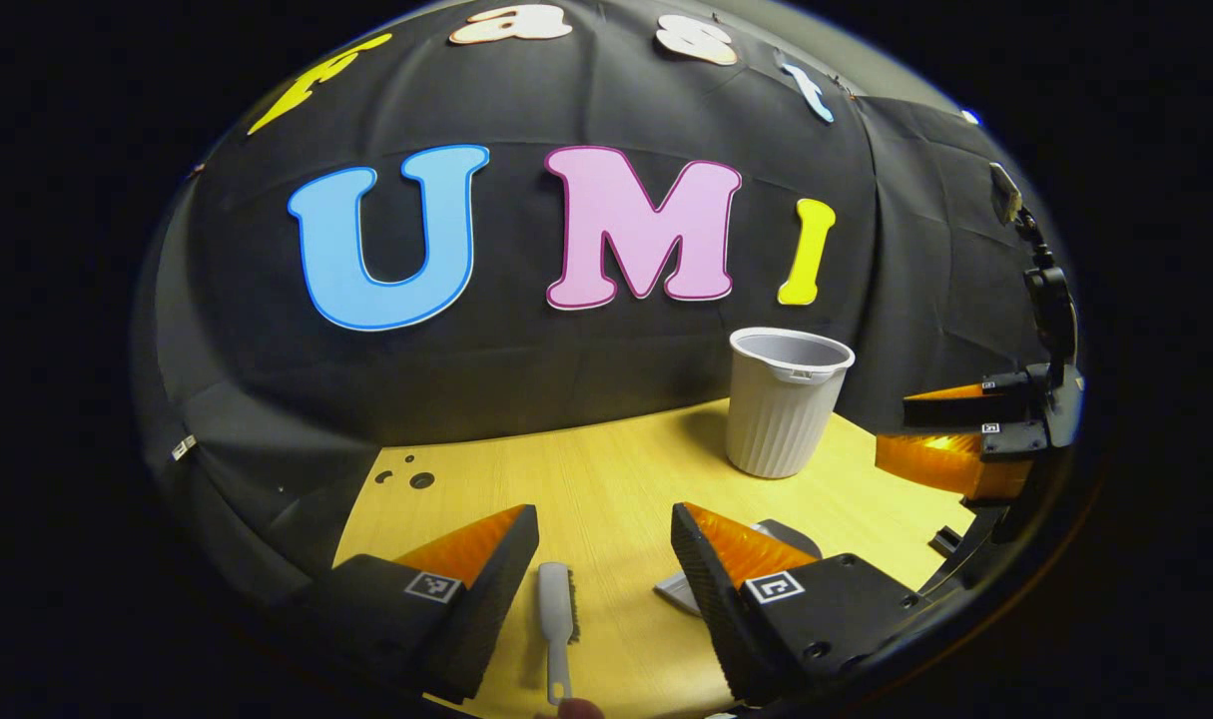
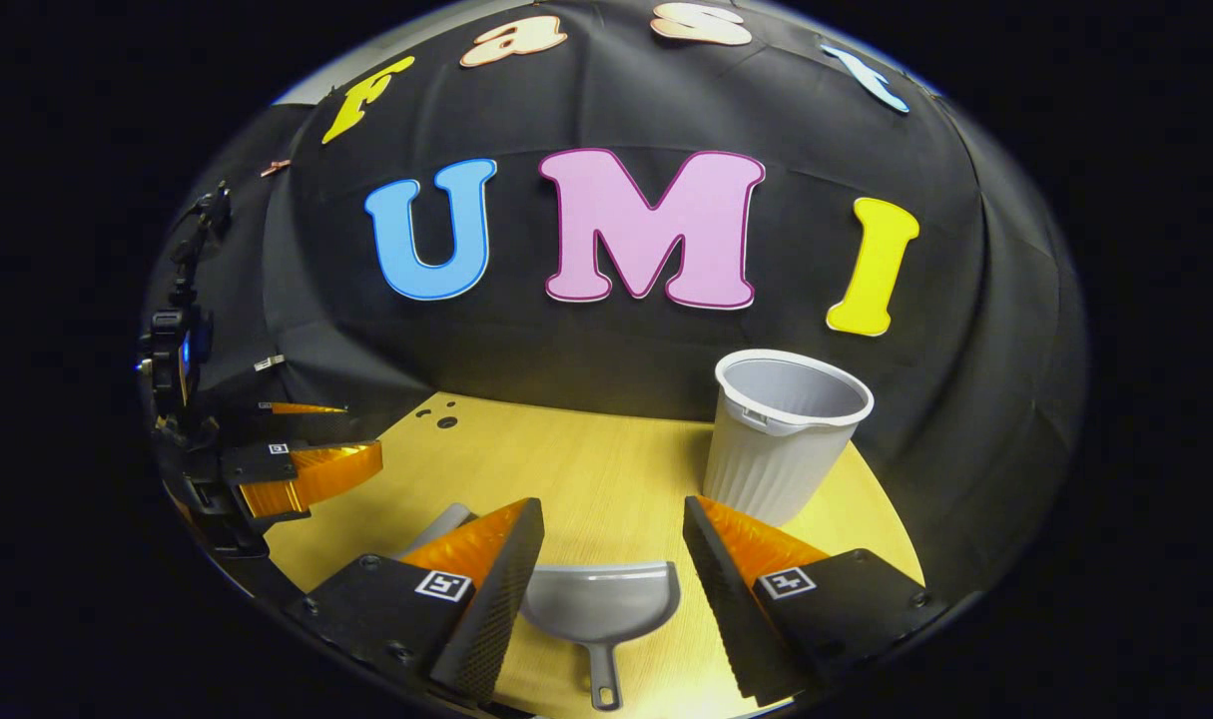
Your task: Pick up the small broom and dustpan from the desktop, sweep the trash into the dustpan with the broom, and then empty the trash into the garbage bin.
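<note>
Your left gripper (image 1: 604, 559) hangs with its jaws spread wide, grasping nothing; the small broom (image 1: 556, 624) lies flat on the yellow desktop (image 1: 606, 469) at the bottom centre of the left gripper view, between the two fingers but touching neither. Your right gripper (image 2: 611, 559) is likewise released, and the grey dustpan (image 2: 602, 604) rests on the desktop in the gap between its fingers, at the bottom centre of the right gripper view, handle toward you. The ribbed garbage bin (image 2: 781, 434) stands upright at centre right, against the black wall.
</note>
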A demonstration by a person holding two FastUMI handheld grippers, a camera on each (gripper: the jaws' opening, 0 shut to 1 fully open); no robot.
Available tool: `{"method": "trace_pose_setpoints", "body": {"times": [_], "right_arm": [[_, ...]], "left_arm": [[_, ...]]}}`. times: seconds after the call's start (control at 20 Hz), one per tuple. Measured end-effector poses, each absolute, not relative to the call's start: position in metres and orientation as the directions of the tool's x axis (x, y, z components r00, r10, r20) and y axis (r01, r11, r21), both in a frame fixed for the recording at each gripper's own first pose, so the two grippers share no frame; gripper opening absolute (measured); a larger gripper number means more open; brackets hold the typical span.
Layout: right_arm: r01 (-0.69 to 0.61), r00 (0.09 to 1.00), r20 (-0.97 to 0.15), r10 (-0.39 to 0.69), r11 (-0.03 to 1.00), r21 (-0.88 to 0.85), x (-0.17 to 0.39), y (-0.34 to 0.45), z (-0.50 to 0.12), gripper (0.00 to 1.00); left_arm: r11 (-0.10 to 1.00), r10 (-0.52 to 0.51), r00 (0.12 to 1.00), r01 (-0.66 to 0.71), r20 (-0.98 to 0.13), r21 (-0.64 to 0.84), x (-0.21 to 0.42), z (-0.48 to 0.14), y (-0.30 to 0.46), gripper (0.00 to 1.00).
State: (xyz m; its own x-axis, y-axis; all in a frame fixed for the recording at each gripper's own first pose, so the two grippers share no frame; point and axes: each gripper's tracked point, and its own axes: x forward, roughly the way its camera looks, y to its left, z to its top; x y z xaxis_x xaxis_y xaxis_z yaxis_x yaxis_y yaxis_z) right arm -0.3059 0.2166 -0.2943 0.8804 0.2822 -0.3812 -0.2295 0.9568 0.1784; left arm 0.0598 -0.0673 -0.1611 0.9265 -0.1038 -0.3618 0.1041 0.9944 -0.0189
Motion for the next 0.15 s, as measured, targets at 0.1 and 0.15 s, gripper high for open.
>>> {"method": "trace_pose_setpoints", "body": {"times": [0.1,0.15], "right_arm": [[-0.229,0.882,-0.379,0.281,0.957,0.177,-0.3064,0.2177,-0.2951,0.88],[-0.230,0.882,-0.379,0.280,0.958,0.172,-0.3066,0.2174,-0.2958,0.88]], "left_arm": [[0.994,-0.103,0.926,0.105,-0.364,-0.014,0.0611,-0.1612,-0.0658,0.88],[0.995,-0.101,0.926,0.104,-0.364,-0.013,0.0610,-0.1618,-0.0650,0.88]]}}
